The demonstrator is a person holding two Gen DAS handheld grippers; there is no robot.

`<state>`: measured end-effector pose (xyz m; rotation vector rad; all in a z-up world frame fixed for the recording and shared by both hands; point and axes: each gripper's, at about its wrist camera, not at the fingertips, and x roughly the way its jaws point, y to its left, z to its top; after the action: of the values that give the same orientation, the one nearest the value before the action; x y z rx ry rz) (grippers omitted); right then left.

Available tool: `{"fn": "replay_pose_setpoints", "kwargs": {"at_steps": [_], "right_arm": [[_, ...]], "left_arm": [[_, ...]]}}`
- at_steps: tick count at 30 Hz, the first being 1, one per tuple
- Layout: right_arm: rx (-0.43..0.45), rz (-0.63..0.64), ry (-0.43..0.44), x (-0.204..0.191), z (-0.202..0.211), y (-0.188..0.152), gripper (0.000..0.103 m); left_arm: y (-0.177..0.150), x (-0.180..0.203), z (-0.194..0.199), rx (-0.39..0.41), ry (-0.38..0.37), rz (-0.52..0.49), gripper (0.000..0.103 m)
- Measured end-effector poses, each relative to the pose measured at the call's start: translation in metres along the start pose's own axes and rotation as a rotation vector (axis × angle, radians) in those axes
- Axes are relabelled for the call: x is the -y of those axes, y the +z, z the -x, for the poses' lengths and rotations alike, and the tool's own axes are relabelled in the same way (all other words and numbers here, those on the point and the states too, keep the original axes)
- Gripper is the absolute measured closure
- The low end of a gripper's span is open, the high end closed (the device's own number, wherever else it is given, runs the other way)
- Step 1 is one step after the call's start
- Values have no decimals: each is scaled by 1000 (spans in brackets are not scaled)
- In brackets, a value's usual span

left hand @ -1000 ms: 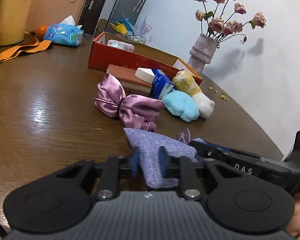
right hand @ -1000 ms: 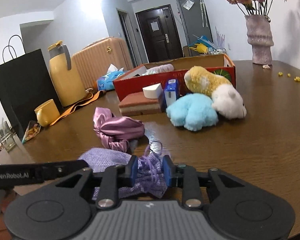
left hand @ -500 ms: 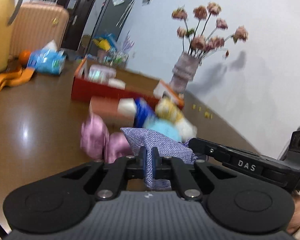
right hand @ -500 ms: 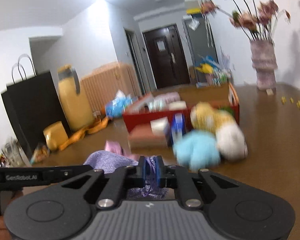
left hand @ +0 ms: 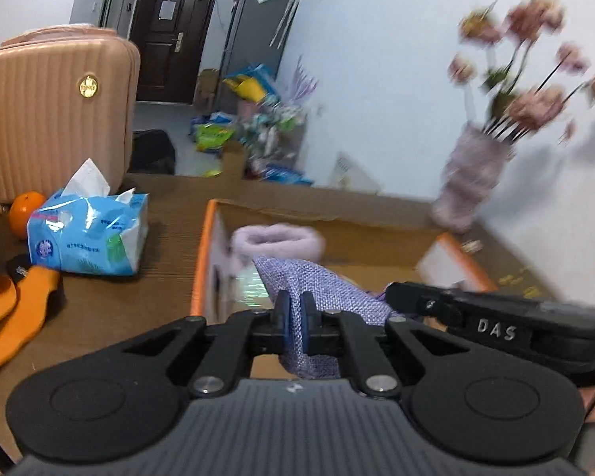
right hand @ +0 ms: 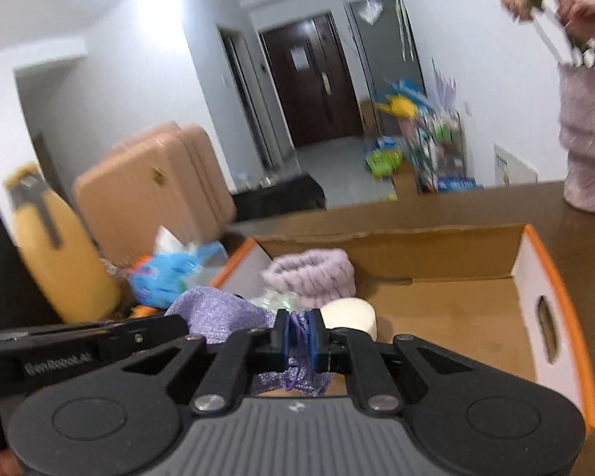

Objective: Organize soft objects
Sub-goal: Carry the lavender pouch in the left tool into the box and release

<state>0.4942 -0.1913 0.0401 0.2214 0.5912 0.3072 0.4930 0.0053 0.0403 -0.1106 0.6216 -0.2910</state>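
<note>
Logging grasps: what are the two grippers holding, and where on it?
Both hold the purple woven pouch: left gripper on its plain edge, right gripper on its gathered drawstring end.

Headband [right hand: 311, 273] in box [right hand: 535, 261] — tissue pack [left hand: 87, 234] apparently left outside.

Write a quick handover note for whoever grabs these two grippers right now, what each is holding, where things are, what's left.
Left gripper: shut on the purple mesh pouch.
Right gripper: shut on the same pouch's drawstring end.
Pouch hangs over the orange-edged cardboard box.
In the box: fuzzy lilac band, white round sponge.
Left: lower the pouch in, release both; other soft items are out of view.
</note>
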Motion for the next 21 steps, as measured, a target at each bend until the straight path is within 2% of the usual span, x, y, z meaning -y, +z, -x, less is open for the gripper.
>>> {"fn": "replay_pose_setpoints", "kwargs": {"at_steps": [2,5,7,9,11,13,15,18,20,21], "right_arm": [[-43,14,-13,-1,-21,-2,94],[-94,55,-29,-6,-38,-13,92],[-130,66,-38,-5,-45,-19,87],[-155,46,-49,-1,-45,-21,87],[-139,35,-32,0,-35,-19,85],[-113,39,-23,-1,-18,-13,79],[-69,58,-29,-1,6,-4,76],[0,88,-58,2,48,9,65],[63,125,-90,7,82,14,60],[111,147,-102,11,101,14,53]], "left_arm": [[-7,1,-18,-45,59,-63,96],[-22,4,-22,-53,103,-155,94],[-27,5,-18,-53,99,-177,93],[-27,4,-9,-52,75,-164,91],[-23,4,3,-28,61,-153,80],[-16,5,15,2,92,-153,69],[-8,6,33,53,124,-151,67],[0,9,68,152,156,-126,54],[0,10,94,229,158,-120,33],[-2,11,105,271,156,-118,27]]}}
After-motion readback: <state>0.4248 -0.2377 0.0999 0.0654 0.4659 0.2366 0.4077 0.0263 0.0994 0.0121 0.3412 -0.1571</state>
